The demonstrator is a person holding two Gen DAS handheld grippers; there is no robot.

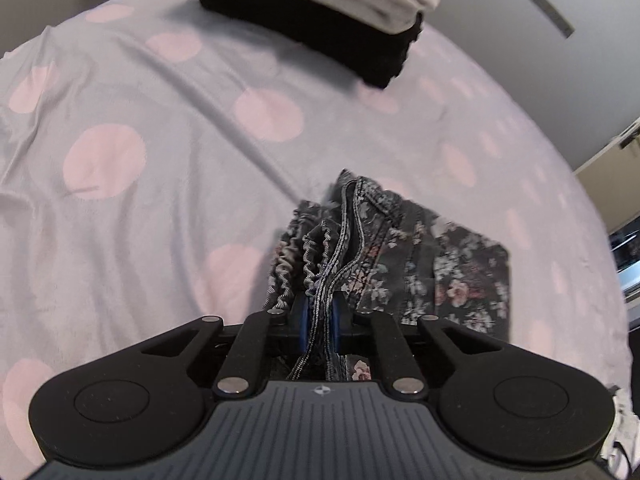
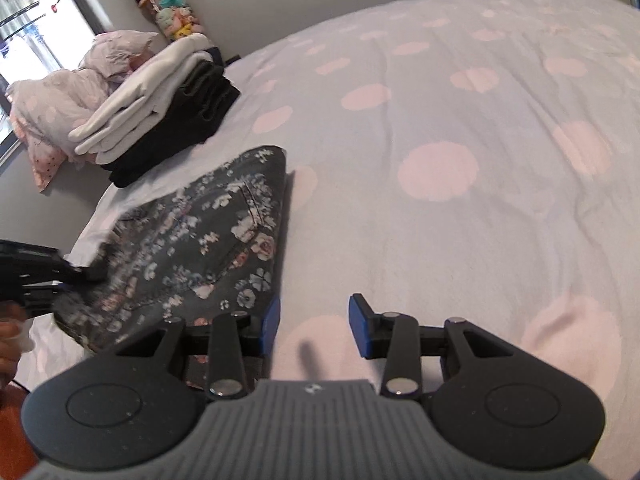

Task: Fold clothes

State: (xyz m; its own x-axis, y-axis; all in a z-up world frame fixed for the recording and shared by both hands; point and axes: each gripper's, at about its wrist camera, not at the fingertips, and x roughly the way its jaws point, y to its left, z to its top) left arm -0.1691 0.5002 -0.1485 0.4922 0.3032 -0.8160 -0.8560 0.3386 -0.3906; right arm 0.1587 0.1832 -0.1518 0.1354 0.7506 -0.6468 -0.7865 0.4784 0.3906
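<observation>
A dark floral garment [image 1: 432, 264] lies folded on the bed. My left gripper [image 1: 320, 312] is shut on its bunched elastic waistband edge, which runs between the blue pads. In the right wrist view the same floral garment [image 2: 208, 240] lies to the left, with the left gripper [image 2: 76, 274] holding its near-left edge. My right gripper [image 2: 314, 322] is open and empty, its left finger [image 2: 270, 320] beside the garment's right edge, over the bedsheet.
The bed has a grey sheet with pink dots [image 2: 460, 140]. A stack of folded black and white clothes [image 1: 328, 12] sits at the far side and also shows in the right wrist view [image 2: 160, 108]. Rumpled pink bedding [image 2: 60, 104] and plush toys [image 2: 164, 4] lie behind the stack.
</observation>
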